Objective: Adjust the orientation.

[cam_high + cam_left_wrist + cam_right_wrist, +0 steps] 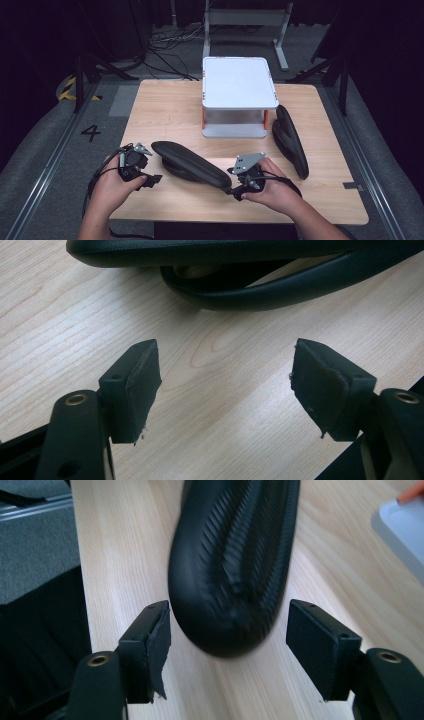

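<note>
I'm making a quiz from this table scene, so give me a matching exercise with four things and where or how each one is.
Things:
1. black flip-flop near the hands
2. second black flip-flop
3. white two-level plastic stand
4. left gripper

Places or states:
A. rear middle of the wooden table
B. open, nothing between its jaws
C. right of the stand
D. heel end between the right gripper jaws

Pairs: 1-D, 2-C, 3-A, 4-B

Black ribbed-sole slipper (232, 565), light woodgrain table (165, 110), white stand (239, 82) with orange posts

Black grippers (135, 167); grey plates; brass-ringed jaws.
</note>
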Demonstrator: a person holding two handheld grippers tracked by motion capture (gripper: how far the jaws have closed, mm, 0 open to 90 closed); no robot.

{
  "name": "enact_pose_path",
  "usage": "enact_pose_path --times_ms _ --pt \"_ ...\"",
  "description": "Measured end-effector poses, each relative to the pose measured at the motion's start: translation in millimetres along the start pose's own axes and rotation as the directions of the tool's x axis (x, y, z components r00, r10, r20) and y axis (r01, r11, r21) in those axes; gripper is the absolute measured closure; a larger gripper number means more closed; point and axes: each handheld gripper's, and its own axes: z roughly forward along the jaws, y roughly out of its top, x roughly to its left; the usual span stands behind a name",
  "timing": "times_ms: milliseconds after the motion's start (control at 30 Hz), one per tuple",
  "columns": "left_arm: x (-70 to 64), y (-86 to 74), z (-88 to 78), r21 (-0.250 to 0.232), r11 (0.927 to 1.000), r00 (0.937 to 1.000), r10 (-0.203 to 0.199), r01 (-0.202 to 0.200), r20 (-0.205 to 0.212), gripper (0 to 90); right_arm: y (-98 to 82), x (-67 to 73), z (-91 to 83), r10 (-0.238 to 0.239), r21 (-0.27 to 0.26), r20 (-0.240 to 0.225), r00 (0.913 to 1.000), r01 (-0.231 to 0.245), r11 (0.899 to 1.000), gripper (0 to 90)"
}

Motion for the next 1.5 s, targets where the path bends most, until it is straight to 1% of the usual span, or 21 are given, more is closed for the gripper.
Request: enact_pose_path --times_ms 200,267,333,400,500,600,700,800,833,900,933,967,1000,1067,1100,1167,1200,1333,1367,1400,1500 --pt "1.1 0.0 1.2 0.0 1.0 1.0 0.002 -0.002 0.002 28.8 0.5 2.1 10.9 -0.033 0.011 0.018 0.9993 0.032 0.999 40.6" --pt "1.5 0.3 1.5 0.003 1.0 1.0 0.004 -0.004 0.0 28.8 0.5 2.6 11.5 -0.04 0.015 -0.001 0.9992 0.04 0.999 44.4" --pt "1.7 0.5 2.2 0.007 1.0 1.0 0.007 -0.007 0.002 28.9 1.3 2.4 9.6 -0.06 0.003 -0.013 0.9981 0.06 0.998 54.0" --pt "1.0 0.7 3.3 0.002 1.0 1.0 0.001 -0.001 0.005 28.9 1.4 3.3 7.3 -0.036 -0.005 -0.035 0.9987 0.036 0.999 60.3" --pt "1.5 2.1 2.5 0.003 0.9999 0.9999 0.01 -0.01 0.003 28.9 -0.2 4.0 2.2 0.009 0.005 -0.042 0.9991 -0.009 1.0 61.7" --pt "1.7 4.0 2.6 0.0 1.0 0.9999 0.009 -0.009 0.007 28.9 -1.8 4.6 -2.2 0.01 0.008 -0.055 0.9984 -0.01 1.0 61.8" --pt "1.5 7.4 5.1 0.0 0.9998 0.9998 0.019 -0.019 0.012 28.8 -6.1 9.0 -13.9 0.043 0.016 -0.109 0.9931 -0.042 0.999 61.9" --pt "0.9 11.6 7.3 0.005 0.9996 0.9994 0.029 -0.029 0.02 28.8 -13.0 9.9 -26.8 0.088 0.023 -0.183 0.9792 -0.085 0.996 61.8" --pt "0.9 11.6 7.3 0.005 0.9996 0.9994 0.029 -0.029 0.02 28.8 -14.7 9.2 -29.0 0.105 0.026 -0.192 0.9757 -0.102 0.994 61.8" --pt "-1.3 18.4 10.5 0.008 0.9989 0.9986 0.047 -0.047 0.023 28.9 -23.0 1.1 -34.1 0.189 0.011 -0.212 0.9588 -0.191 0.982 61.7" --pt "-1.3 18.4 10.5 0.008 0.9989 0.9986 0.047 -0.047 0.023 28.9 -23.0 1.1 -34.1 0.189 0.011 -0.212 0.9588 -0.191 0.982 61.7" --pt "-2.0 19.8 11.3 0.008 0.9989 0.9986 0.045 -0.046 0.027 28.9 -27.2 -3.4 -34.4 0.223 0.027 -0.209 0.9522 -0.222 0.975 61.9" --pt "-2.3 21.3 12.4 0.003 0.9987 0.9983 0.05 -0.05 0.031 28.8 -33.7 -8.7 -35.0 0.271 0.062 -0.162 0.9489 -0.264 0.963 62.6" --pt "-2.3 23.9 13.5 0.008 0.9983 0.9978 0.058 -0.058 0.033 28.8 -36.4 -11.1 -35.1 0.279 0.065 -0.149 0.9486 -0.273 0.96 62.9" --pt "-2.3 25.4 14.8 0.009 0.9983 0.9977 0.058 -0.058 0.037 28.8 -44.1 -17.4 -37.1 0.334 0.061 -0.124 0.9344 -0.329 0.942 63.5" --pt "-1.7 27.5 16.8 0.01 0.9978 0.9971 0.066 -0.066 0.038 28.8 -46.3 -19.7 -38.3 0.345 0.06 -0.107 0.9325 -0.34 0.938 64.1" --pt "-1.7 28.7 18.3 0.014 0.9976 0.997 0.067 -0.068 0.039 28.8 -51.6 -25.4 -42.0 0.36 0.063 -0.026 0.9327 -0.357 0.932 63.9" --pt "-3.4 31.7 22.3 0.024 0.9968 0.9961 0.075 -0.076 0.047 28.8 -57.6 -31.8 -43.1 0.378 0.071 0.017 0.9257 -0.378 0.923 61.0" --pt "-3.9 32.1 23.1 0.022 0.9969 0.9961 0.075 -0.076 0.047 28.7 -59.1 -33.0 -43.1 0.375 0.074 0.033 0.9265 -0.376 0.924 61.9" --pt "-4.4 32.5 23.9 0.023 0.9967 0.9959 0.076 -0.077 0.049 28.7 -60.5 -34.8 -43.8 0.364 0.084 0.072 0.9285 -0.37 0.925 59.9" --pt "-4.7 32.6 24.8 0.027 0.9963 0.9958 0.08 -0.081 0.045 28.7 -60.2 -36.4 -45.6 0.365 0.059 0.089 0.9266 -0.371 0.927 55.9"
